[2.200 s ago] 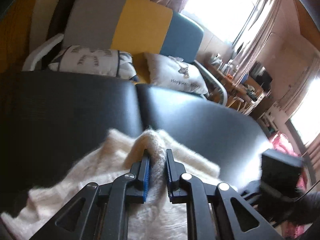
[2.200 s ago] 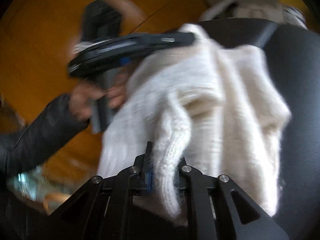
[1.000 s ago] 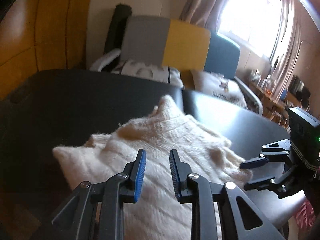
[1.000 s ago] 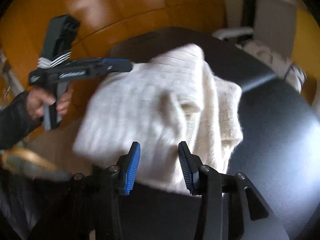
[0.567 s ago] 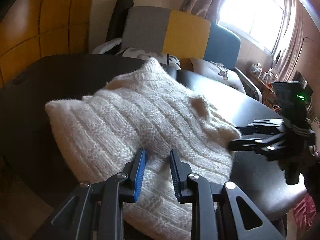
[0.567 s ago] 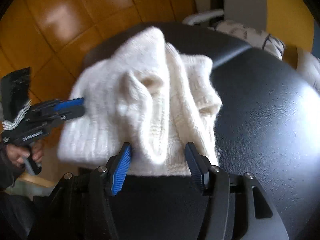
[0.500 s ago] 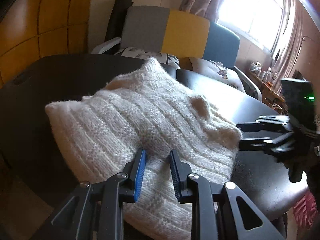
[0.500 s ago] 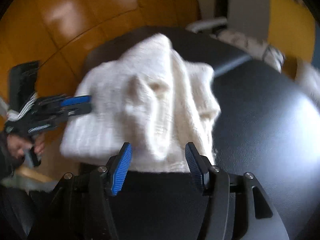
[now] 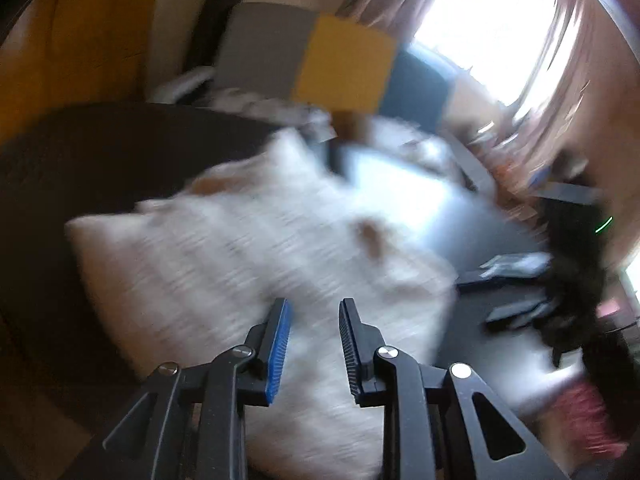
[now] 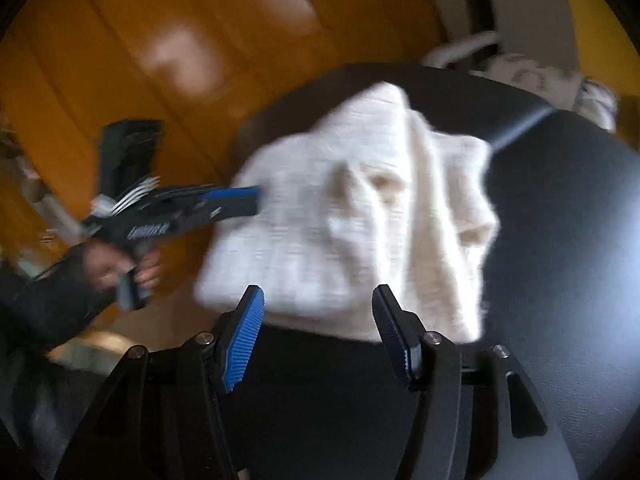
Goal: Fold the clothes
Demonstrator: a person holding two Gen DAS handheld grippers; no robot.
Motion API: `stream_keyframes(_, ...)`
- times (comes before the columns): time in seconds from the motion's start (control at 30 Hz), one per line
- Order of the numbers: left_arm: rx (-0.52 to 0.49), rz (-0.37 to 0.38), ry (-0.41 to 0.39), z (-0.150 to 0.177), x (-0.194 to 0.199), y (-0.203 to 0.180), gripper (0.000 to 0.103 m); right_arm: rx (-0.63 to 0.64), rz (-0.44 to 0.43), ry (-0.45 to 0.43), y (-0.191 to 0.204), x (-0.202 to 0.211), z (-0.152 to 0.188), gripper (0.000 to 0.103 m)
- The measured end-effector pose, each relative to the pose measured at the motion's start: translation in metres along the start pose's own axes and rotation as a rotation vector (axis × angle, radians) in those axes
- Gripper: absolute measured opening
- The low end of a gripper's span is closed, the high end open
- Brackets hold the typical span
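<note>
A white knit sweater (image 9: 240,248) lies folded in a thick bundle on a black padded surface (image 9: 80,152). My left gripper (image 9: 314,304) hovers over the bundle's near edge. Its jaws are opening, and the pads press on nothing. In the right wrist view the sweater (image 10: 360,220) lies just beyond my right gripper (image 10: 319,290), whose jaws are opening wide with only the sweater's near edge behind the gap. There the left gripper (image 10: 248,200) points at the bundle's left side, held by a hand (image 10: 120,268). The right gripper (image 9: 516,292) shows blurred at the right of the left wrist view.
The black surface (image 10: 560,240) stretches right of the sweater. Behind it stands a seat with grey, yellow and blue back panels (image 9: 340,64) and pale cushions (image 10: 552,76). An orange wooden wall (image 10: 160,60) is at the left. A bright window (image 9: 488,28) lies at the back right.
Both grippers have let go of the sweater, which now lies on the surface as a folded bundle. The right jaws have spread wider. Both views are blurred by motion now.
</note>
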State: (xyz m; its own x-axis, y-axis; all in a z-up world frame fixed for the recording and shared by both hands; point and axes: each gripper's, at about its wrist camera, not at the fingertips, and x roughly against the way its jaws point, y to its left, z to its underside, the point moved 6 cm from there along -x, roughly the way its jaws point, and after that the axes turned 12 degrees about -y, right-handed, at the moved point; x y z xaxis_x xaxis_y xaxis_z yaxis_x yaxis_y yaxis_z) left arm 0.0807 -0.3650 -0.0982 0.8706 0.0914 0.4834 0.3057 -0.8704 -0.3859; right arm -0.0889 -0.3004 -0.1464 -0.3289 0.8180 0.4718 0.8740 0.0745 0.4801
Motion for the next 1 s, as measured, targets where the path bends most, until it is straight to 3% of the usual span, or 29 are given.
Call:
stream_keyframes(0.13, 0.017, 0.11, -0.025, -0.031, -0.015, -0.012, 0.026, -0.025, -0.118, -0.021, -0.012, 0.007, -0.008, 0.072)
stream_keyframes(0.27, -0.135, 0.129, 0.099, -0.036, -0.062, -0.023, 0.024, -0.064, -0.229, 0.042, -0.008, 0.01, -0.012, 0.073)
stream_keyframes(0.4, -0.167, 0.119, 0.189, -0.034, -0.099, -0.015, 0.023, -0.008, -0.353, 0.103, 0.005, -0.001, -0.014, 0.073)
stream_keyframes(0.53, -0.179, 0.092, 0.214, -0.028, -0.121, -0.007, 0.023, 0.086, -0.512, 0.248, 0.03, -0.002, -0.003, 0.073)
stream_keyframes(0.6, -0.218, 0.075, 0.229, -0.023, -0.13, -0.009, 0.023, 0.148, -0.57, 0.36, 0.041, -0.002, 0.011, 0.083)
stream_keyframes(0.67, -0.303, 0.035, 0.245, -0.016, -0.137, -0.013, 0.023, 0.208, -0.557, 0.42, 0.041, 0.0, 0.023, 0.083)
stream_keyframes(0.77, -0.38, 0.007, 0.241, -0.011, -0.136, -0.016, 0.023, 0.163, -0.554, 0.401, 0.036, 0.007, 0.017, 0.083)
stream_keyframes(0.93, -0.239, 0.086, 0.191, -0.033, -0.111, -0.009, 0.023, 0.194, -0.434, 0.334, 0.024, 0.028, 0.009, 0.083)
stream_keyframes(1.0, -0.229, 0.104, 0.162, -0.045, -0.107, -0.014, 0.024, 0.155, -0.39, 0.28, 0.011, 0.042, 0.003, 0.083)
